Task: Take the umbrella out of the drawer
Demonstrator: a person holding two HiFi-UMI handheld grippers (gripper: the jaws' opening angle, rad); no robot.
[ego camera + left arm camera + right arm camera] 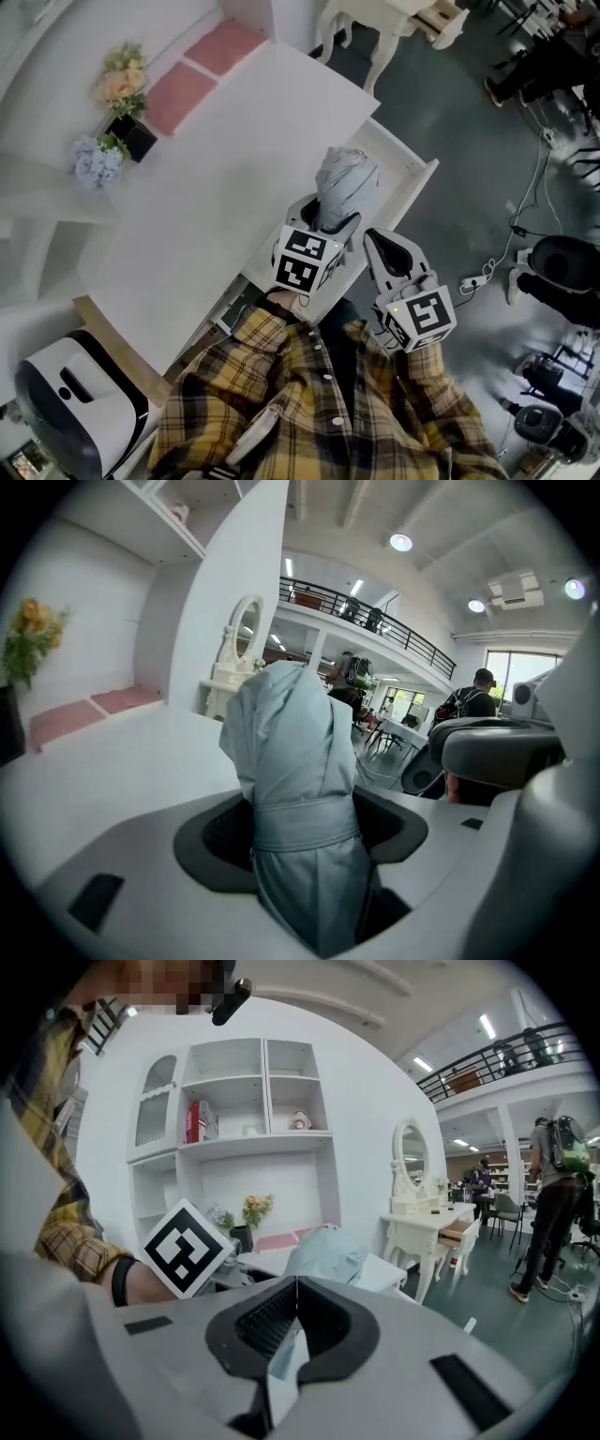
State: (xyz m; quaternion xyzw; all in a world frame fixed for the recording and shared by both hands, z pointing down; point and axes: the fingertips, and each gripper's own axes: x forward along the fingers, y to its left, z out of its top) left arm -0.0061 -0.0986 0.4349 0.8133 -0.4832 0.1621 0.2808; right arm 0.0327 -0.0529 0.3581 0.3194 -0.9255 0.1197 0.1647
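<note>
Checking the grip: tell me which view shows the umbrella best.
The left gripper view: the pale umbrella fills the middle, clamped at its strap by the left gripper. The head view shows its top above that gripper. The right gripper view shows its top beyond the right gripper, whose closed jaws pinch pale cloth, seemingly the umbrella's.

Centre of the head view, the umbrella (349, 178) is showing pale blue-grey all over. The left gripper (330, 223) and right gripper (375, 242) are wearing light grey with black pads (216, 838), their marker cubes (305, 261) flashing black-and-white squares. Along the bottom, the shirt (309, 403) is glowing in yellow-and-black plaid. The desk (216, 187) is gleaming white; upper left, the cushions (202, 70) are sitting pink.
</note>
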